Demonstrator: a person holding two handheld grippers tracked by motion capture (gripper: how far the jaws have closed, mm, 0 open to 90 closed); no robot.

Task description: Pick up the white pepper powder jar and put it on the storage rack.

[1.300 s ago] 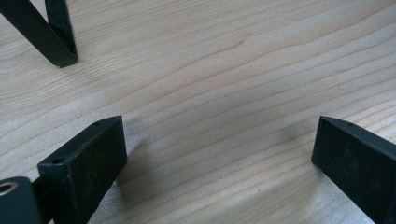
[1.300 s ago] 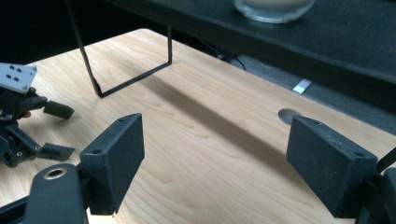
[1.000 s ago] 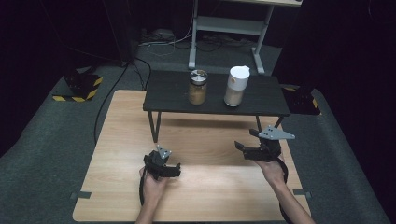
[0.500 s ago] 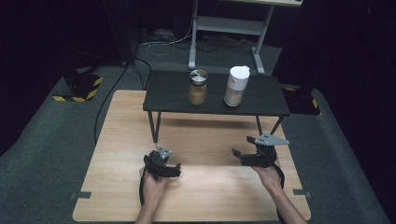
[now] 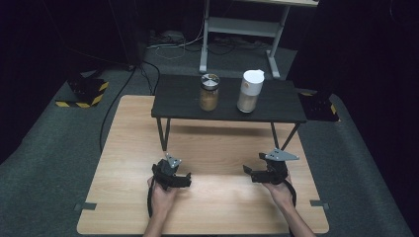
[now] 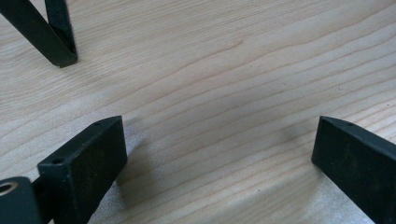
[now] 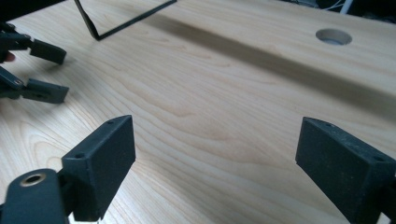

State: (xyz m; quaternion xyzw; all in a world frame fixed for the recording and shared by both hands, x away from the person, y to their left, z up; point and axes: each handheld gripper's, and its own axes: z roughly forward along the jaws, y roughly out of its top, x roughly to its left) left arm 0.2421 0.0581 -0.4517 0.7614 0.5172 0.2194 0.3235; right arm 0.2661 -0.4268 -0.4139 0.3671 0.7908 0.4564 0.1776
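Down on the near half of the wooden table (image 5: 212,148), both hand-held grippers rest low over bare wood, well apart from each other. At near left, the left gripper (image 5: 187,179) sits with its jaws spread wide and nothing between them; in the left gripper view, pale wood grain lies between the two black blocks, and a foot of the black shelf's leg (image 6: 58,44) stands just beyond. At near right, the right gripper (image 5: 251,174) carries a grey three-cornered plate on top; its jaws have just been opening and now stand wide, again with plain wood between them.

Nearest to them, on the black shelf (image 5: 183,101) raised at the far side of the table, stand two jars side by side but apart: a glass jar (image 5: 209,93) with a metal lid and brownish filling at left, and a taller jar with a white lid (image 5: 250,91) at right.

Between the grippers and under the shelf the wood is open. A round hole (image 7: 333,36) shows in the tabletop in the right gripper view. Each gripper has free table towards its own side edge.
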